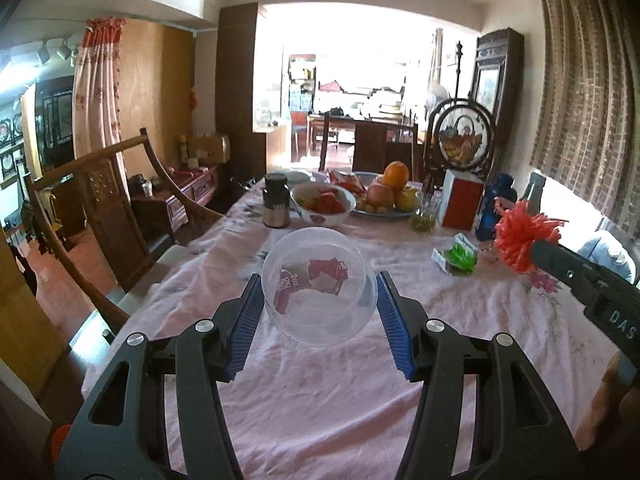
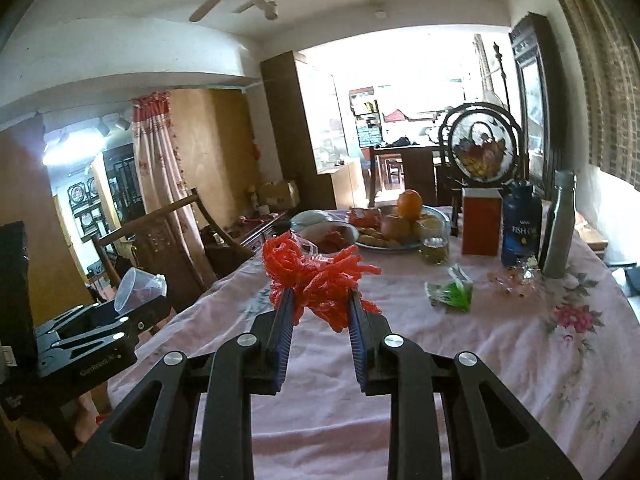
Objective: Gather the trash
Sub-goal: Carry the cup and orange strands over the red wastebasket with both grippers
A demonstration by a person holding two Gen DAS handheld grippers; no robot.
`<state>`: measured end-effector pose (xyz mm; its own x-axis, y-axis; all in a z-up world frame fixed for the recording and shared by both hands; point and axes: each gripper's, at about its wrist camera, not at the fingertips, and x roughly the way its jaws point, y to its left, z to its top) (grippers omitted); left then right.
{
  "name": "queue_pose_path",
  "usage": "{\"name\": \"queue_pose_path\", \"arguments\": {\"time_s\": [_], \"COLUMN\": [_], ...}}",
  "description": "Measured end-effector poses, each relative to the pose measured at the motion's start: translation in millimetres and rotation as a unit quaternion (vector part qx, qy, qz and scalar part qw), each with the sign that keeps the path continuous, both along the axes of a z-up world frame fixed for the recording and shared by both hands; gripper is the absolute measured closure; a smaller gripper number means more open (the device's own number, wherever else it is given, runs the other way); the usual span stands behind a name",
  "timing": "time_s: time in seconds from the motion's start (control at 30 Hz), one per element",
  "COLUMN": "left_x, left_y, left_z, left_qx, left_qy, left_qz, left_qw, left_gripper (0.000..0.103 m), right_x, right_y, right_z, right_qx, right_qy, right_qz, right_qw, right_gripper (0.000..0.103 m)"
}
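Observation:
A clear plastic cup (image 1: 320,288) with a red wrapper inside sits between the blue pads of my left gripper (image 1: 318,286), which is shut on it and holds it above the pink tablecloth (image 1: 320,392). My right gripper (image 2: 318,296) is shut on a bundle of red plastic netting (image 2: 316,276), lifted over the table. That netting (image 1: 522,236) and the right gripper's body also show at the right of the left wrist view. The cup (image 2: 138,286) shows at the left of the right wrist view. A green and white wrapper (image 1: 458,258) lies on the cloth (image 2: 500,360), the same wrapper (image 2: 452,294) ahead to the right.
At the far end stand a fruit plate (image 1: 386,200), a bowl of red food (image 1: 324,204), a dark jar (image 1: 276,200), an orange box (image 1: 460,204), a blue bottle (image 2: 520,224) and a grey bottle (image 2: 558,224). A wooden chair (image 1: 108,200) stands at the table's left side.

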<state>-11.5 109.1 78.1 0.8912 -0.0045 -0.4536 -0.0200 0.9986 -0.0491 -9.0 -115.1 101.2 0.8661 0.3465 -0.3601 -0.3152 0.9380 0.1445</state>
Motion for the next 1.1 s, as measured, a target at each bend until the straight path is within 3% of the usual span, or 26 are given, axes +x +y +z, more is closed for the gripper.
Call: {"name": "queue_pose_path", "arguments": {"time_s": [0.67,1.1], "left_x": [-118.6,-162.2], "left_y": [64.9,109.1], "left_z": [15.9,3.2], "left_qx": [0.001,0.001], "left_qy": [-0.075,-0.084], "left_qz": [0.049,0.107], "left_qw": [0.996,0.9907], "left_gripper": [0.047,0.047], "right_x": [-97.5,-133.3], "right_y": [88.3,154.9], "right_z": [16.3,11.6], "right_qx": [-0.045,-0.072], "right_qy": [-0.052,-0.052], "right_qz": [0.051,0.125], "right_qw": [0.996,0.988], "right_gripper": [0.077,0.077]}}
